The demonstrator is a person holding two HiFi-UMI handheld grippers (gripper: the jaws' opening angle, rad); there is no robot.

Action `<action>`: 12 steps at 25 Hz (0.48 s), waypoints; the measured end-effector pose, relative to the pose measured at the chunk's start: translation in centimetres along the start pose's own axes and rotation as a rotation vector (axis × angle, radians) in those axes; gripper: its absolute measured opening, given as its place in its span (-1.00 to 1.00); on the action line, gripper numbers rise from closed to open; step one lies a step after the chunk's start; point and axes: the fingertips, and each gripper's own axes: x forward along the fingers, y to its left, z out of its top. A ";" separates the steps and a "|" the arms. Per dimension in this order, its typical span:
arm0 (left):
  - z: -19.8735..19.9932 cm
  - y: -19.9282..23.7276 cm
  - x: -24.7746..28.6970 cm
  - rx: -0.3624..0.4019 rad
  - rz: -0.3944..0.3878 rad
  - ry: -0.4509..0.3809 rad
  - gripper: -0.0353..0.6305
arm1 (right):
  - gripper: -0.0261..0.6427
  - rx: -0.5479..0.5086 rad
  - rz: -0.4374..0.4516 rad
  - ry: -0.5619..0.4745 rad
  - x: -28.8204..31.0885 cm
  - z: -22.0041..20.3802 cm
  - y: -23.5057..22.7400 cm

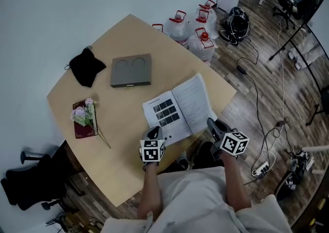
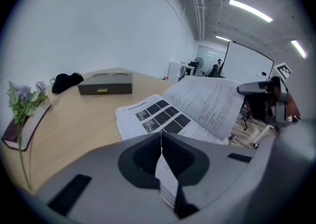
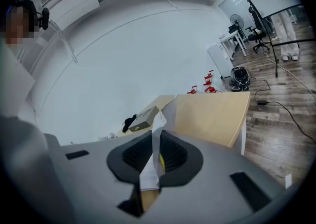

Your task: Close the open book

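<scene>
Open book (image 1: 177,109), near edges clamped in left tool (image 1: 154,132), right tool (image 1: 213,124)

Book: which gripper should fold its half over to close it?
Right. The right gripper is shut on the right half of the book, which tilts up off the table. The left gripper is shut on the flat left half and can hold it down.
</scene>
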 end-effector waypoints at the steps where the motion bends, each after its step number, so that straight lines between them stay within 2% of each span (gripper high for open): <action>1: 0.0 0.1 -0.2 -0.007 0.007 -0.002 -0.82 | -0.79 -0.008 0.007 0.005 0.1 -0.1 0.1; 12: -0.2 -1.0 -2.8 -0.072 0.080 -0.021 -0.82 | -0.78 -0.097 0.114 0.082 -0.1 -0.5 2.5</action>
